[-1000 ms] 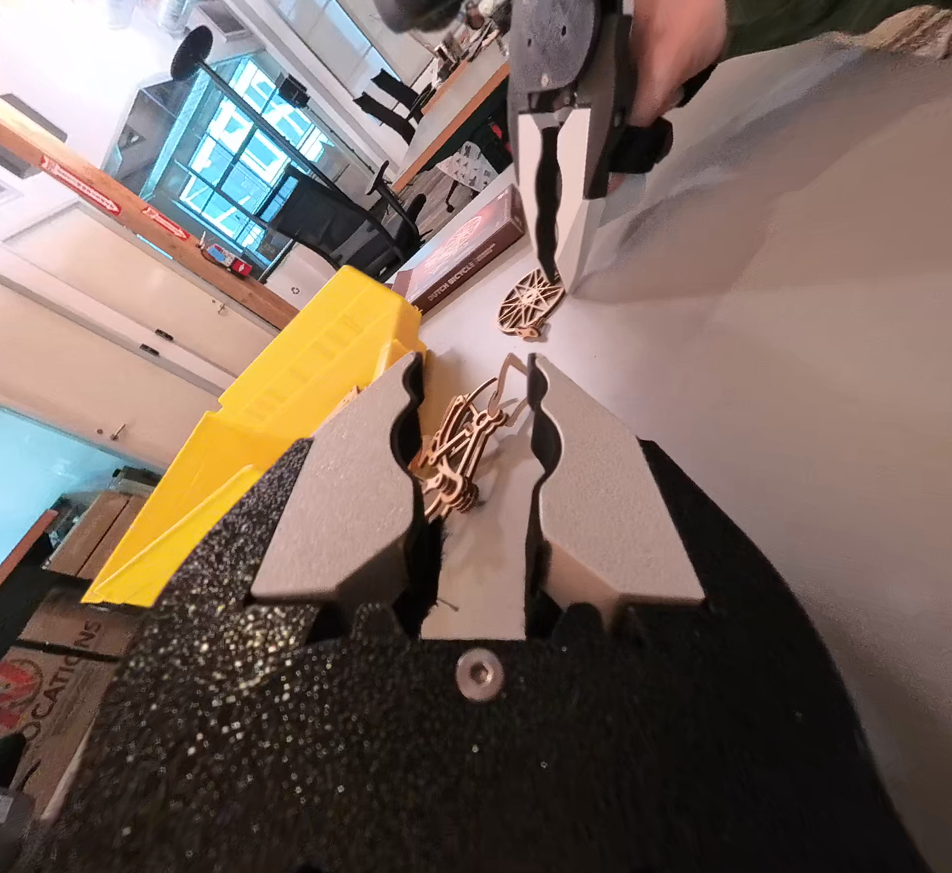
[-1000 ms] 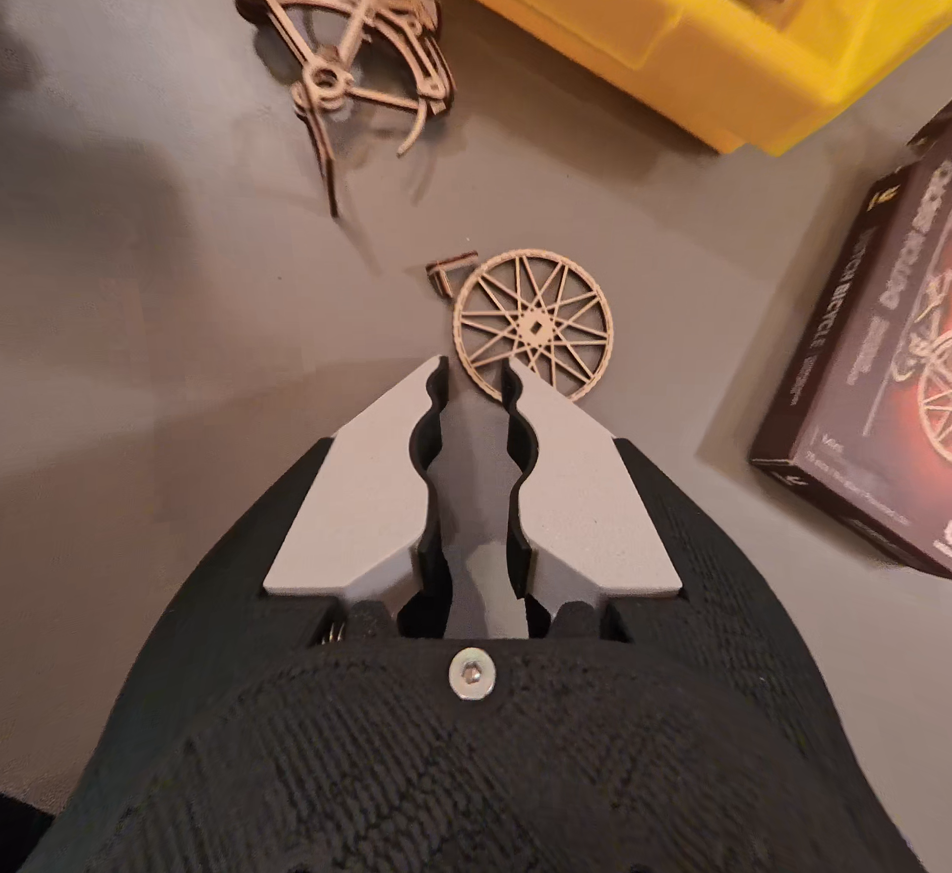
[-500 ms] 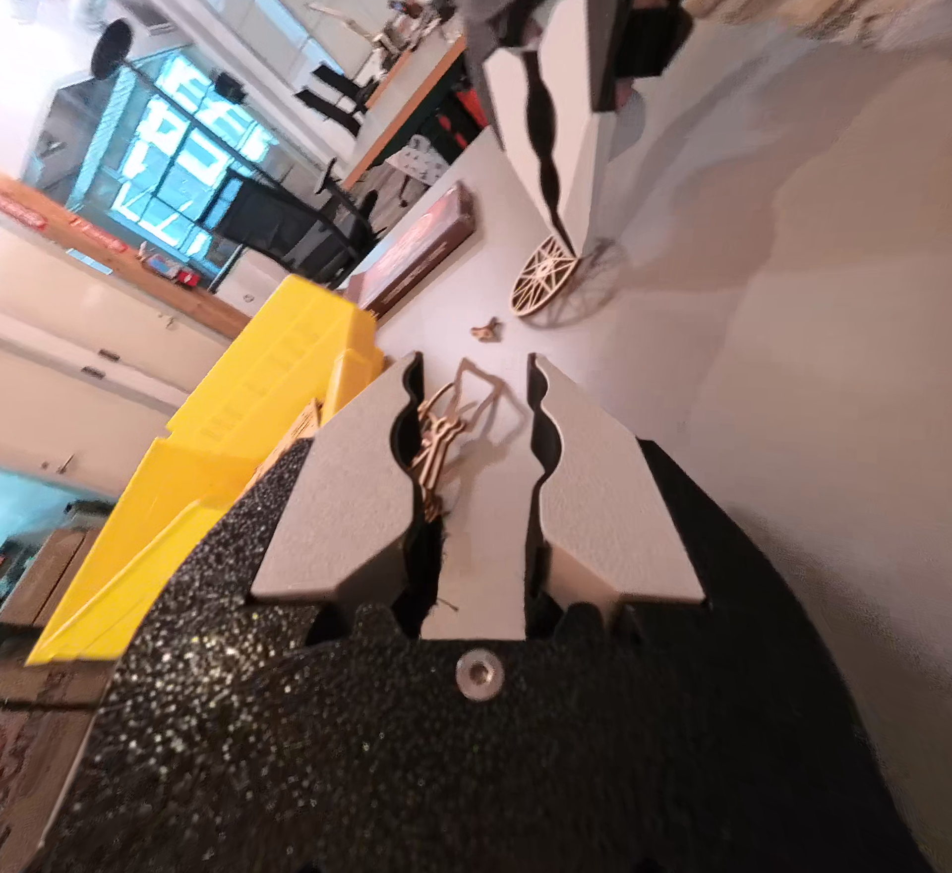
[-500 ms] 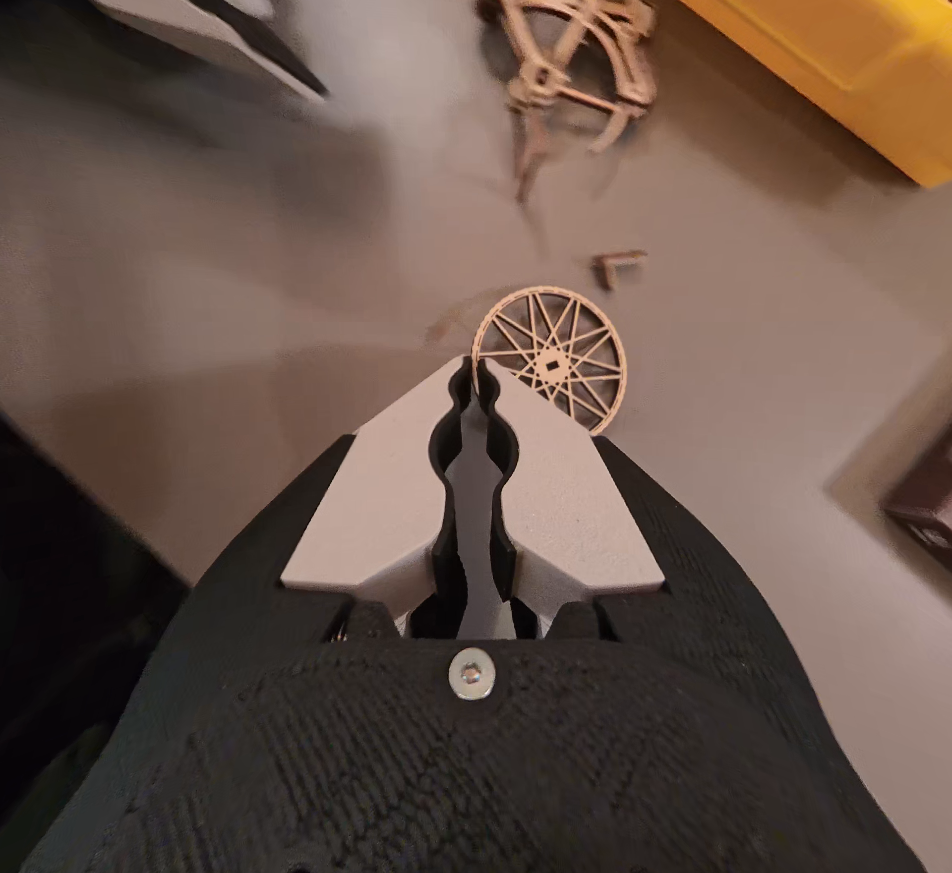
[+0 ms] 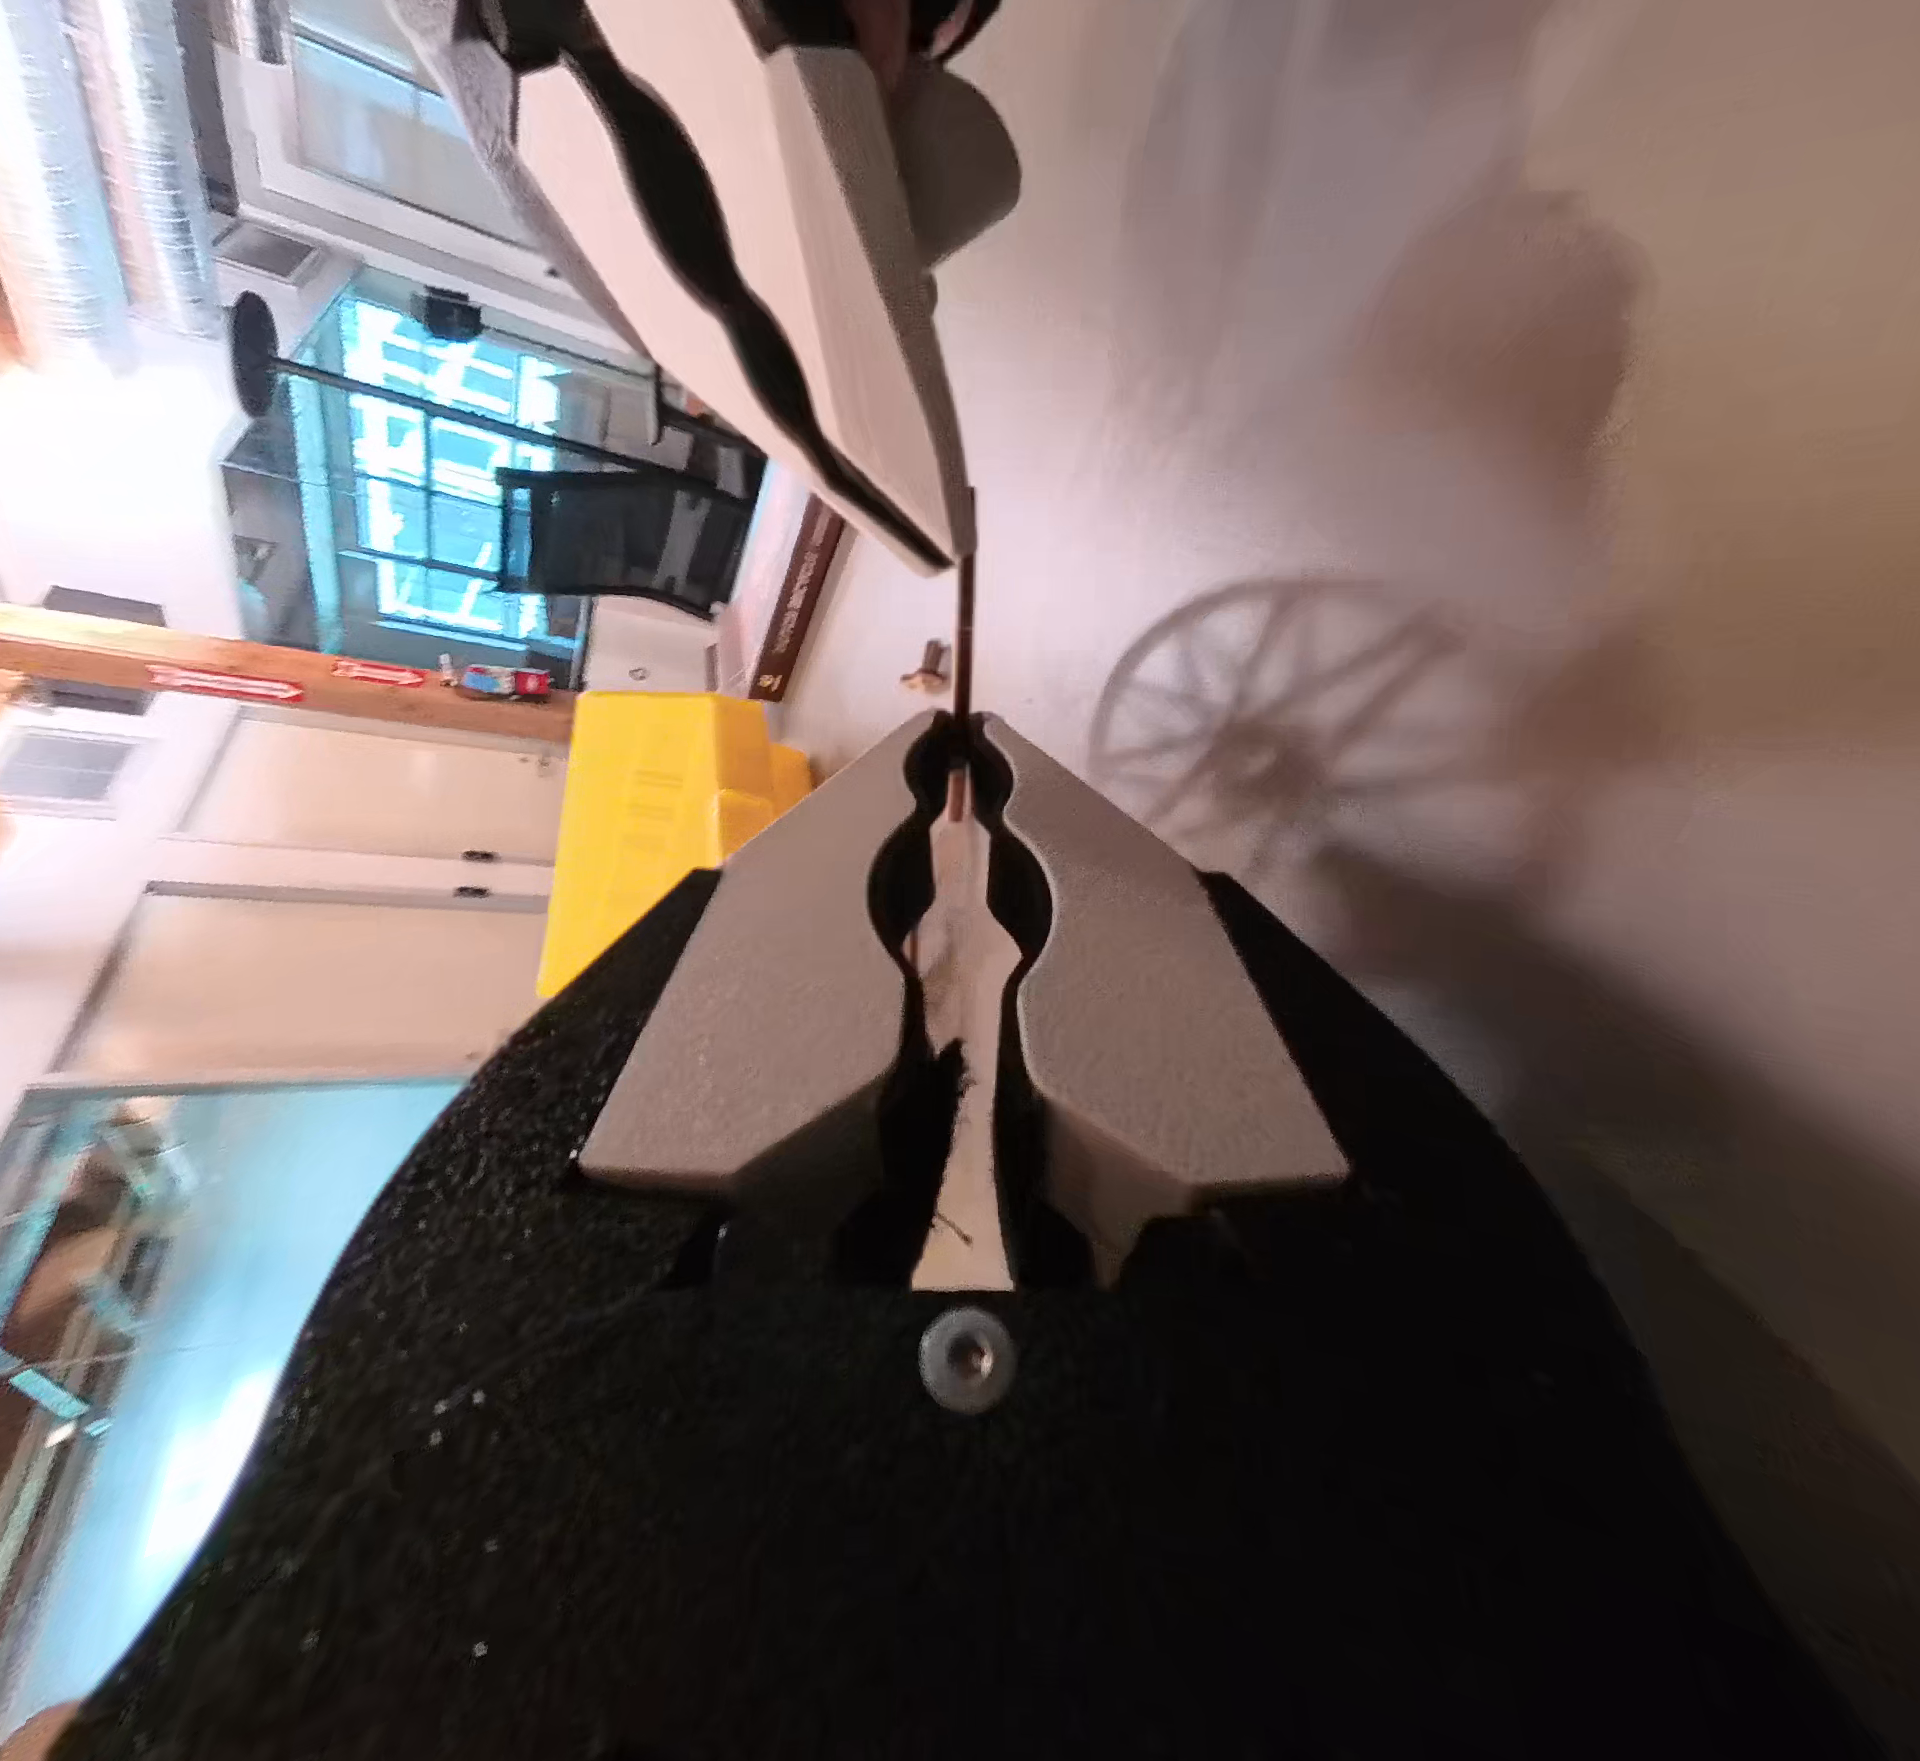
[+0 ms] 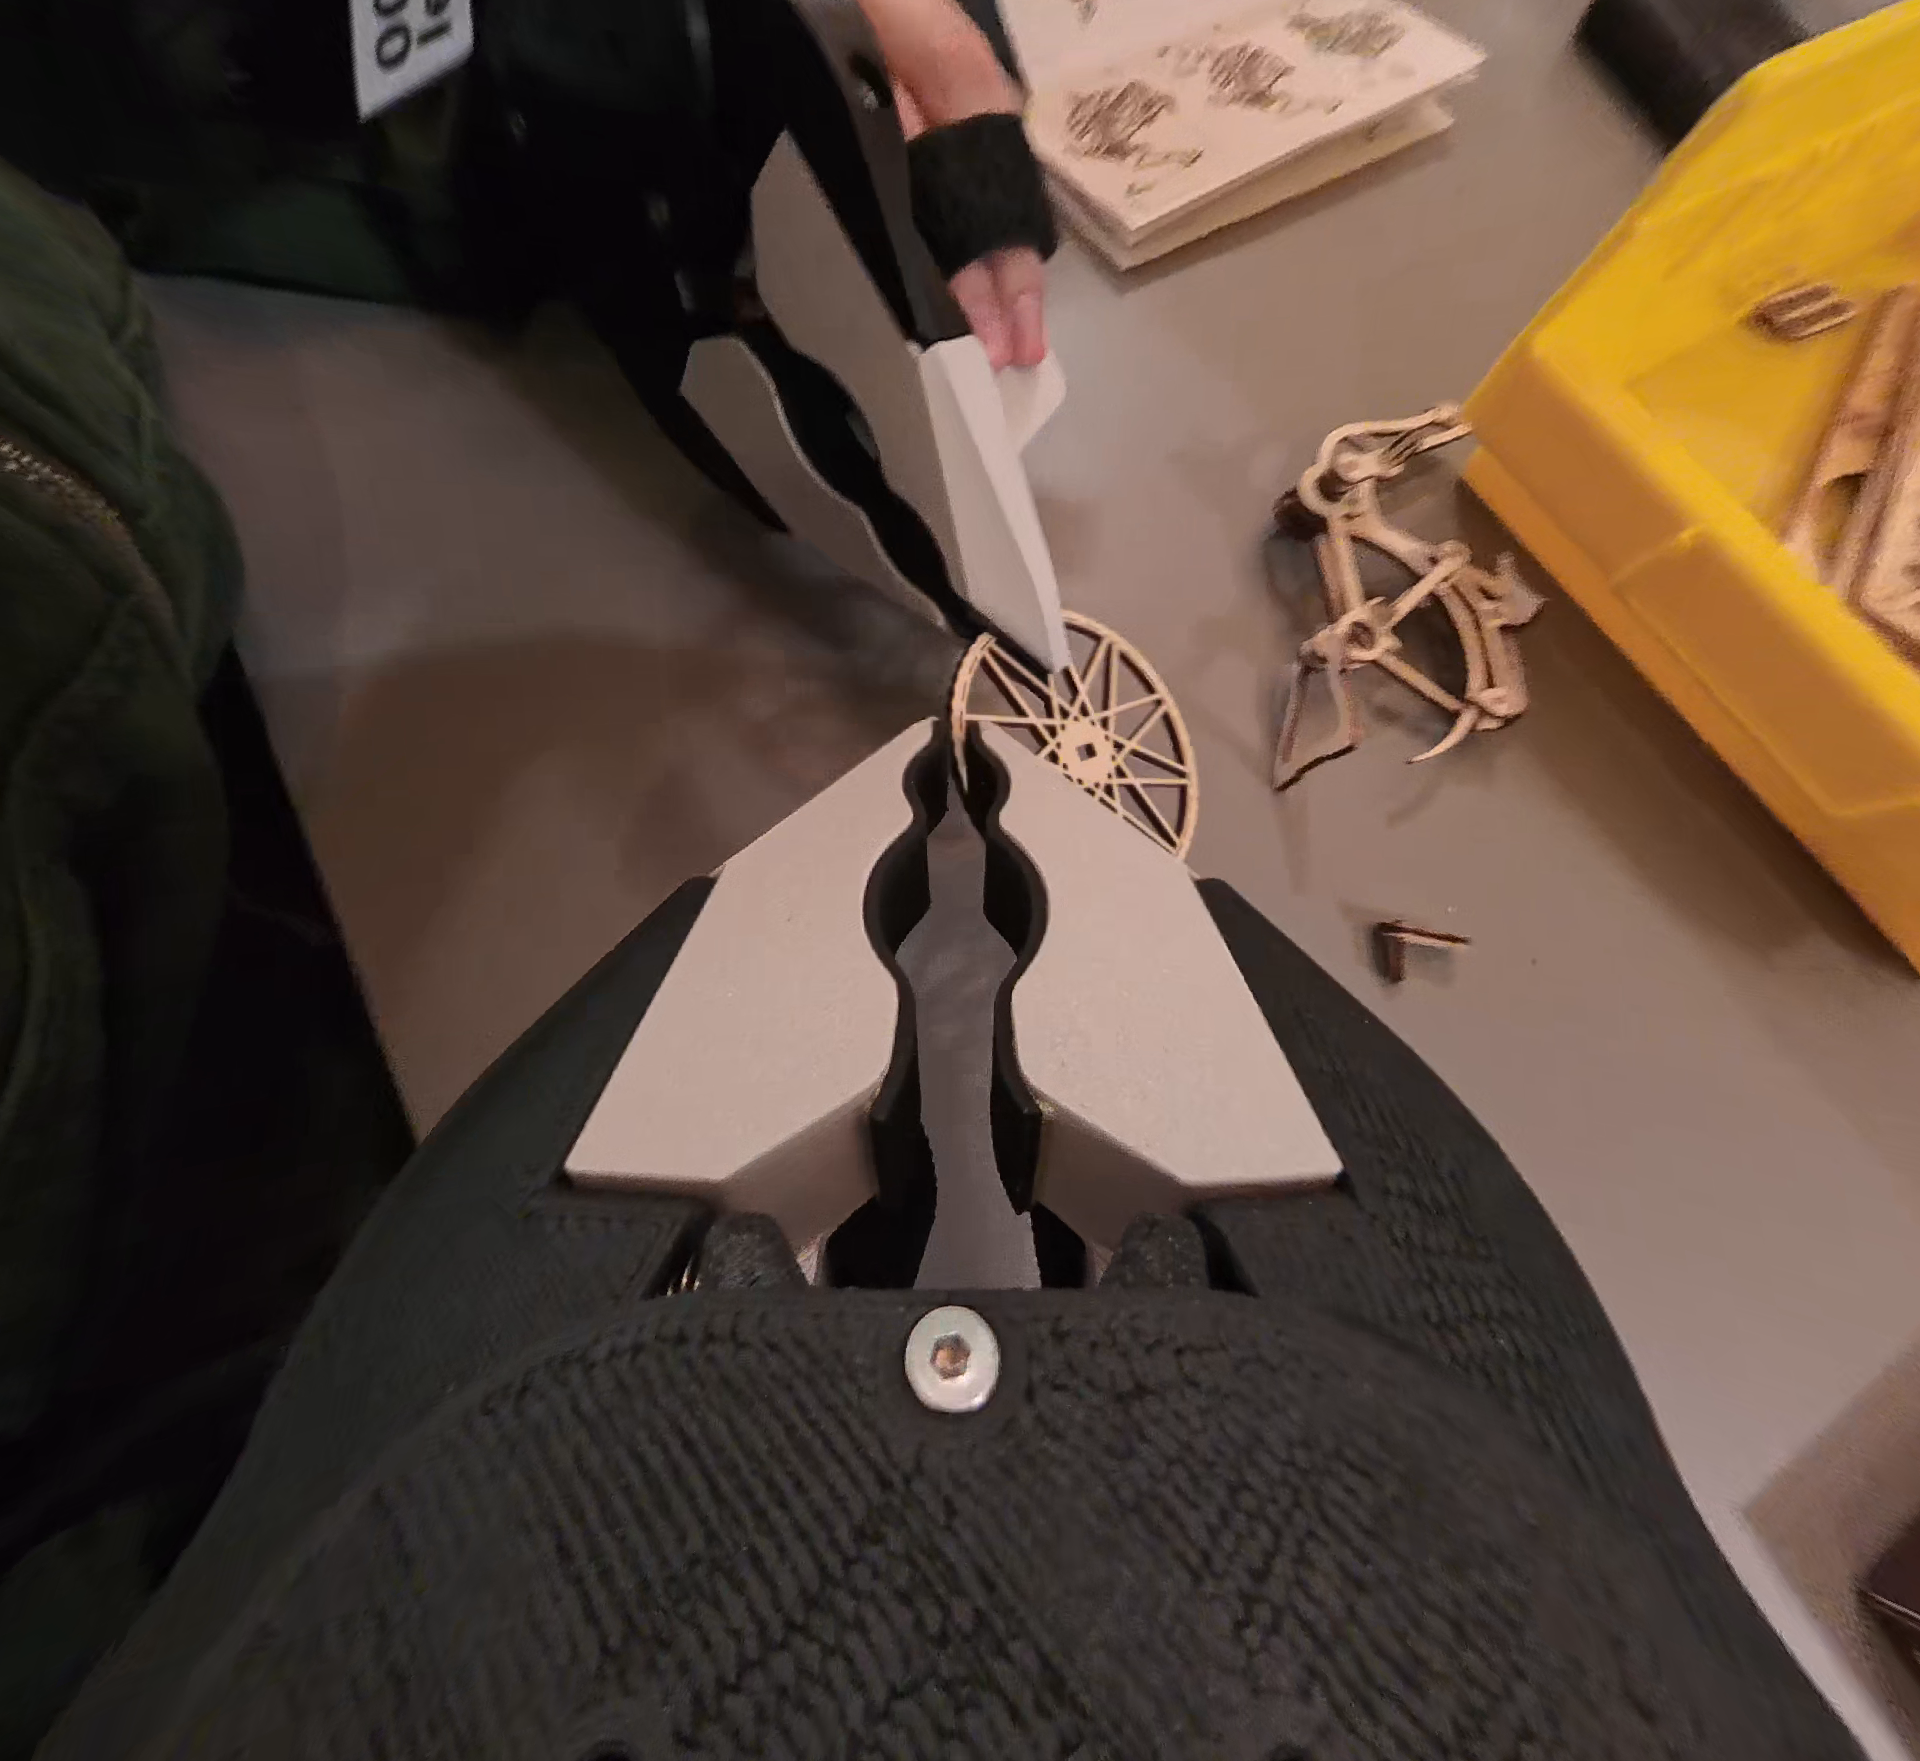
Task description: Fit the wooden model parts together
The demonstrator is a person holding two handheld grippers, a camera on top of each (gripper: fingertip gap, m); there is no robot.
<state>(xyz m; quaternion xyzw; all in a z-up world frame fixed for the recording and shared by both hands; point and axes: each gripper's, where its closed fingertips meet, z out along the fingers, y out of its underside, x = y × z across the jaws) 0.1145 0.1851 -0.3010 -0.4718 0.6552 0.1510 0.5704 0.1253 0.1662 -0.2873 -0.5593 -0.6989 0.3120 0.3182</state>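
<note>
A flat wooden spoked wheel [image 6: 1070, 761] is held up off the grey table [image 6: 520, 568], tilted on edge. My right gripper [image 6: 961, 761] is shut on the wheel's near rim. My left gripper [image 6: 1039, 662] comes in from above and is shut on the far rim. In the left wrist view the wheel [image 5: 966, 631] shows edge-on as a thin dark line running from my left gripper [image 5: 961, 724] up to my right gripper [image 5: 951, 553]. The wooden bicycle frame [image 6: 1392, 610] lies on the table to the right, apart from both grippers.
A yellow bin [image 6: 1683, 589] with more wooden parts stands at the right. A small wooden bracket [image 6: 1418, 940] lies near it. An open instruction booklet [image 6: 1247, 80] lies at the back. A dark box [image 5: 800, 610] lies beyond the bin.
My right gripper shut on the wheel's rim and lifted it off the table. My left gripper left the bicycle frame, moved to the wheel and shut on its opposite rim.
</note>
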